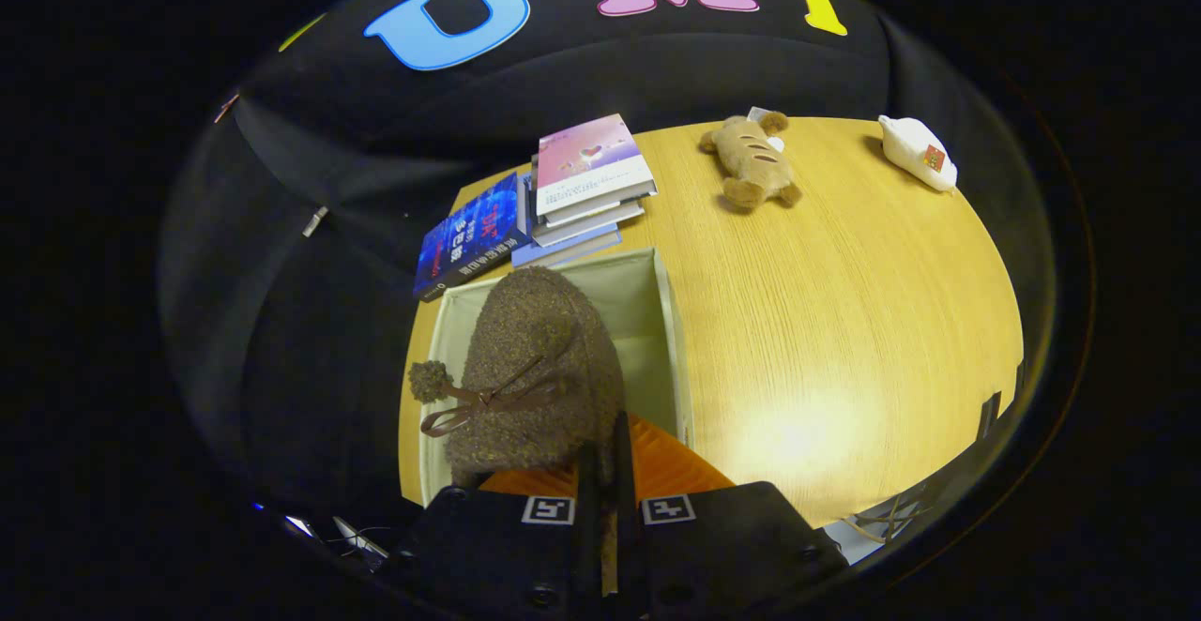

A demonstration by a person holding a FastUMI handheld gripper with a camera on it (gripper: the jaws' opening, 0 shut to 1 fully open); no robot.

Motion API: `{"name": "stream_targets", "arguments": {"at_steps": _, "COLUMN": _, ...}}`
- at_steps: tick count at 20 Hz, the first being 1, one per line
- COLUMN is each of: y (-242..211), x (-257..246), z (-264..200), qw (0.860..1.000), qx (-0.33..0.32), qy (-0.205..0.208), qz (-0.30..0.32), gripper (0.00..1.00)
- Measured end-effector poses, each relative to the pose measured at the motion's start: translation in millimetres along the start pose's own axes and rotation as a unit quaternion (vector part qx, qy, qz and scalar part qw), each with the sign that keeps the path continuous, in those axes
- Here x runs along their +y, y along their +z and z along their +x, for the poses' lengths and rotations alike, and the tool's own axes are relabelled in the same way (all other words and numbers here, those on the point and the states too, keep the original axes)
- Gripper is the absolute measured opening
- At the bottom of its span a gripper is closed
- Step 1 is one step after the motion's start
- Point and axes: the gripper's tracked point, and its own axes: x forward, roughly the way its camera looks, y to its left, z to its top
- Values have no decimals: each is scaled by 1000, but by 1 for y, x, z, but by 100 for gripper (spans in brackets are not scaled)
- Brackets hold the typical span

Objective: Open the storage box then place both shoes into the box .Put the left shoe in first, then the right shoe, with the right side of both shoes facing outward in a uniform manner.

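One gripper (605, 471) is seen at the bottom centre of the frame, its two fingers (621, 452) drawn close together and clamped on the rear edge of one brown fuzzy shoe (535, 368). The shoe is held over the open storage box (671, 340), in the lower middle of the frame; a small bow with one pompom (430, 380) is carried on its left side. An orange surface (671, 466) is seen just behind the shoe, beside the fingers; what it belongs to cannot be told. One shoe is counted. The box stands at the left edge of a wooden table (844, 321). Beyond the box, upper centre, a stack of books (586, 189) is piled, about four of them, with one blue book (469, 236) lying flat to its left. One plush toy (751, 161) is laid in the upper centre-right, and one white packet (918, 154) in the upper right.
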Motion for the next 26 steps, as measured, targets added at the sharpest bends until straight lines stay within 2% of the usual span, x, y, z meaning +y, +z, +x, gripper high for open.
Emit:
{"name": "stream_targets", "arguments": {"at_steps": 4, "y": 0, "x": 9, "z": -5, "qw": 1000, "qx": -8, "qy": 13, "qz": 7, "gripper": 30}}
{"name": "stream_targets", "arguments": {"at_steps": 6, "y": 9, "x": 14, "z": -20, "qw": 999, "qx": -25, "qy": 28, "qz": 4, "gripper": 61}}
{"name": "stream_targets", "arguments": {"at_steps": 7, "y": 12, "x": 12, "z": -27, "qw": 999, "qx": -32, "qy": 32, "qz": -1, "gripper": 85}}
{"name": "stream_targets", "arguments": {"at_steps": 10, "y": 30, "x": -1, "z": -60, "qw": 996, "qx": -72, "qy": 40, "qz": -18, "gripper": 97}}
{"name": "stream_targets", "arguments": {"at_steps": 15, "y": 76, "x": -44, "z": -122, "qw": 982, "qx": -171, "qy": 40, "qz": -69, "gripper": 99}}
{"name": "stream_targets", "arguments": {"at_steps": 18, "y": 108, "x": -76, "z": -162, "qw": 967, "qx": -232, "qy": 31, "qz": -105, "gripper": 99}}
{"name": "stream_targets", "arguments": {"at_steps": 22, "y": 141, "x": -125, "z": -203, "qw": 946, "qx": -300, "qy": 23, "qz": -118, "gripper": 99}}
{"name": "stream_targets", "arguments": {"at_steps": 26, "y": 149, "x": -186, "z": -227, "qw": 926, "qx": -347, "qy": -7, "qz": -149, "gripper": 99}}
